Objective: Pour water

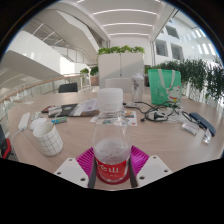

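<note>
I have the tongs [112,168] pinching a clear water bottle [111,140]: both pink pads [88,160] press its red label from either side, and the bottle stands upright between them, white cap [110,97] on top. I cannot tell whether its base rests on the desk [70,120] or is lifted clear.

Risks noted:
- The cap appears to be on. If so, tipping now would pour nothing; I judge it must come off first.
- The grip sits low, on the label. With weight above the pads, the bottle may swing or slip when I tilt it.
- A soft bottle squeezed hard could spill once opened.

The likely receiver is the white cup [46,137], standing on the desk near the bottle, to its left and apart from it. The path between them looks open.

Surroundings: papers [82,105] lie beyond the cup, and a tangle of dark cables [155,113] and small items lies to the right; a green chair [165,82] stands beyond the desk. Splashed water would reach the papers and cables first.
</note>
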A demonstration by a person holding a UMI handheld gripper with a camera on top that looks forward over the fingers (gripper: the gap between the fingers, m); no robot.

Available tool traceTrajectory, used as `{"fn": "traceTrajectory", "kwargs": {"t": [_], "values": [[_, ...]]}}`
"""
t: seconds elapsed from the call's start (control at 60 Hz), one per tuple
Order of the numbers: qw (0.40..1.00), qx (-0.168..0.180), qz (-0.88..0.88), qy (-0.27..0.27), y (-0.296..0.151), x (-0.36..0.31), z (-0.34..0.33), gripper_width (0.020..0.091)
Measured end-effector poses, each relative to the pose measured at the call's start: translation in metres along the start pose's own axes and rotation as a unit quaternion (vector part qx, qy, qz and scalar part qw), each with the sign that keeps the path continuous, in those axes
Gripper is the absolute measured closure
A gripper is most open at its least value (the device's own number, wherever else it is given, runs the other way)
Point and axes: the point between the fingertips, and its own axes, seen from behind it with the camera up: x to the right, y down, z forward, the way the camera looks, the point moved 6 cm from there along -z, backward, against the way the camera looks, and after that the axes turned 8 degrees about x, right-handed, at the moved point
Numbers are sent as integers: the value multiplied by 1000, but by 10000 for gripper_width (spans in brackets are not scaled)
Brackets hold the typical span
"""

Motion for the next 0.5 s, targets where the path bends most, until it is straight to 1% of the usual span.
{"fn": "traceTrajectory", "kwargs": {"t": [0.1, 0.15, 0.167, 0.183, 0.2, 0.233, 0.283, 0.3, 0.333, 0.417, 0.5], "values": [[1000, -2, -2, 0, 0, 1, 3, 611], [1000, -7, -5, 4, 0, 2, 6, 579], [1000, -13, -7, 6, 1, 2, 4, 553], [1000, -22, -10, 8, 2, 3, 3, 543], [999, -34, -14, 11, 5, 3, 0, 521], [998, -54, -20, 14, 9, 4, -5, 438], [998, -61, -21, 8, 7, 0, -15, 287], [998, -59, -18, 7, 7, -1, -15, 256], [998, -57, -11, 7, 6, -4, -26, 253], [997, -73, 6, 17, 5, -12, -53, 268], [996, -84, 4, 38, 0, -21, -89, 263]]}}
